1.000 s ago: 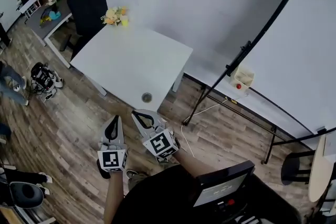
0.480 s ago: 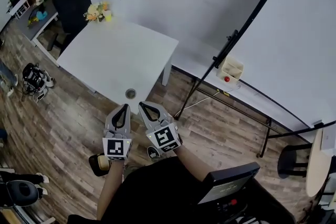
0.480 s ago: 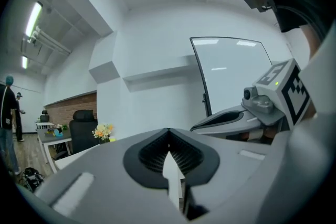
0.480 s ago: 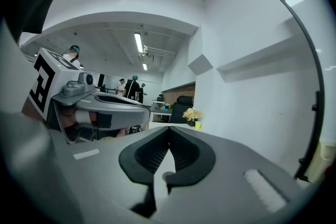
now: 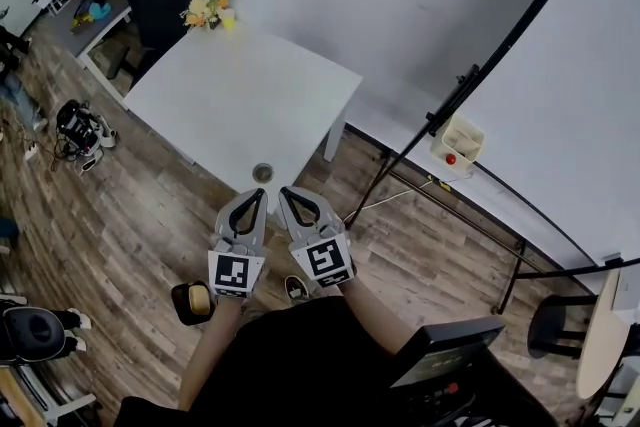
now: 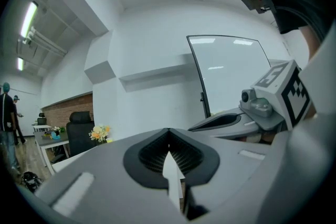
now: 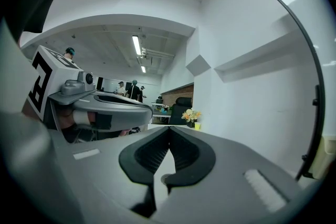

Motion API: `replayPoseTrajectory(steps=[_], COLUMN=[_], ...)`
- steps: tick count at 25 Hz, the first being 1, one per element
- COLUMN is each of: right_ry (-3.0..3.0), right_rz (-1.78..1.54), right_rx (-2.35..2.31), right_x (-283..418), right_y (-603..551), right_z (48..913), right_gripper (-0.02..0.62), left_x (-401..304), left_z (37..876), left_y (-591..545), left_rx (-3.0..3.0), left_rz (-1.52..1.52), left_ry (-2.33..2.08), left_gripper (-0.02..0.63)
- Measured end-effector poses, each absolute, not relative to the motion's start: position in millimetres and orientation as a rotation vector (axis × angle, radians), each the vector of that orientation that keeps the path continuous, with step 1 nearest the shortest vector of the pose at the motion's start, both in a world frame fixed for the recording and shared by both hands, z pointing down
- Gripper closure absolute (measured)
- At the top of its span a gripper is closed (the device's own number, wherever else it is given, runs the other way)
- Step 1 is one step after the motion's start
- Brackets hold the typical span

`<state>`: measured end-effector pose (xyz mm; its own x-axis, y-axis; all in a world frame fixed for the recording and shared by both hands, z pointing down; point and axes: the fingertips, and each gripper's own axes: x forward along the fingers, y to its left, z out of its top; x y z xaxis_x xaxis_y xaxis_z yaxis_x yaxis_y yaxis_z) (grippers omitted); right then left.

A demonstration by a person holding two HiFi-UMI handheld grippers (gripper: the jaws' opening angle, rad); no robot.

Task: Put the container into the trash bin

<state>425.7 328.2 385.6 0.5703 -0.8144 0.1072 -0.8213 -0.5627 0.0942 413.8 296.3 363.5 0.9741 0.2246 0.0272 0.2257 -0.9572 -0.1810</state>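
- Closed, empty: left hand-held gripper (image 5: 259,195), right hand-held gripper (image 5: 285,192).
- Container (image 5: 263,172) at 12 o'clock on tabletop (image 5: 240,95) edge (likely trash bin (image 5: 192,302) at 8).
- Open wide, approach level, squeeze gently.

Left tool (image 5: 256,196) and right tool (image 5: 285,193): grey moulded shells with long tapering jaws. Black ribbed pads line a teardrop-shaped opening in each. Each tool carries a white marker cube (image 5: 236,273) printed with black squares. The person wears a black top (image 5: 285,365); its sleeves leave the forearms uncovered.
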Motion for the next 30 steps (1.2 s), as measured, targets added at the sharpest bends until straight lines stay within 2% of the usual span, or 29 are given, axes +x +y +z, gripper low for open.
replayPoseTrajectory(steps=[30], right_ry=[-1.487], right_rz=[0.105], right_rx=[2.557], right_x=[426.3], right_y=[291.7], right_z=[395.7], right_gripper=[0.586], left_x=[411.8], left_z=[374.5], left_y=[269.2], left_rx=[-2.96], left_rz=[-0.087], left_ry=[-0.258], left_gripper=[0.609])
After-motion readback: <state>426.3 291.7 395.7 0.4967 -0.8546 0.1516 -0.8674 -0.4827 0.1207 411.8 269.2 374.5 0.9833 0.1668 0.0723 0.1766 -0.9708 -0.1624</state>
